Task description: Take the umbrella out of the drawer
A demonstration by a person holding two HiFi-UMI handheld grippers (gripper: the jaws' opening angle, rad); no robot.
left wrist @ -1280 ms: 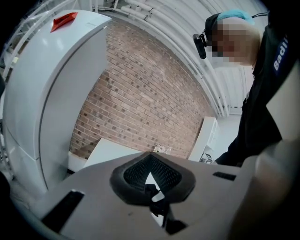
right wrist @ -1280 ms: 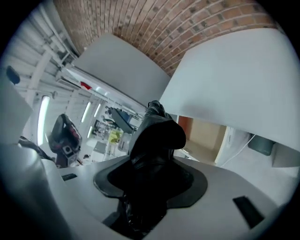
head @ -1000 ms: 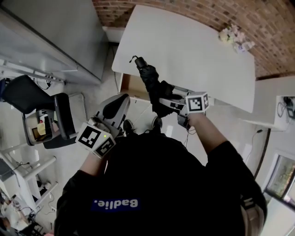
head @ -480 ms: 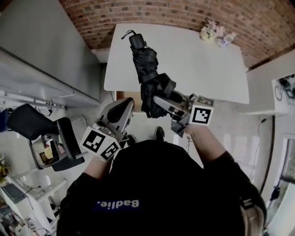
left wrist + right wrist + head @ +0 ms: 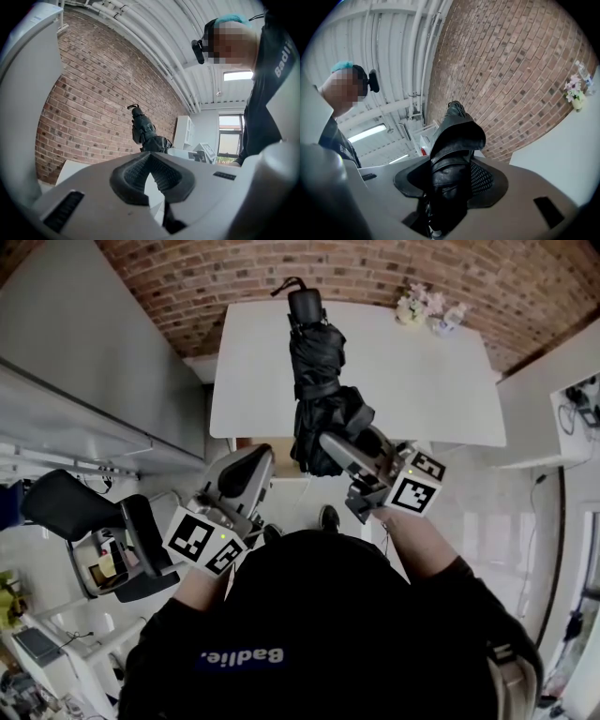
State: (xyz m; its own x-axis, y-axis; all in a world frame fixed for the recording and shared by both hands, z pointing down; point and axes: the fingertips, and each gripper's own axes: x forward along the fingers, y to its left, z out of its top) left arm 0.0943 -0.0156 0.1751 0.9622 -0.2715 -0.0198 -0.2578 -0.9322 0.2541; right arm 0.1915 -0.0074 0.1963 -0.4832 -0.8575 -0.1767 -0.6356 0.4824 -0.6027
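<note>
A black folded umbrella (image 5: pixel 317 381) stands out over the white table (image 5: pixel 441 390), its strap end toward the brick wall. My right gripper (image 5: pixel 349 451) is shut on its lower end. In the right gripper view the umbrella (image 5: pixel 452 154) fills the gap between the pads of the right gripper (image 5: pixel 452 177). My left gripper (image 5: pixel 246 474) hangs to the left of it, shut on nothing and apart from the umbrella. In the left gripper view the left gripper (image 5: pixel 151 164) has its pads together, with the umbrella (image 5: pixel 143 133) beyond. The open drawer (image 5: pixel 255 442) shows under the table's near edge.
A small bunch of flowers (image 5: pixel 410 307) and a bottle (image 5: pixel 448 320) stand at the table's far right corner by the brick wall. A grey cabinet (image 5: pixel 84 352) runs along the left. A black chair (image 5: pixel 70 507) stands at the lower left.
Both grippers have risen. The right one has lifted the umbrella from beside the drawer to above the table and tilted it toward the wall.
</note>
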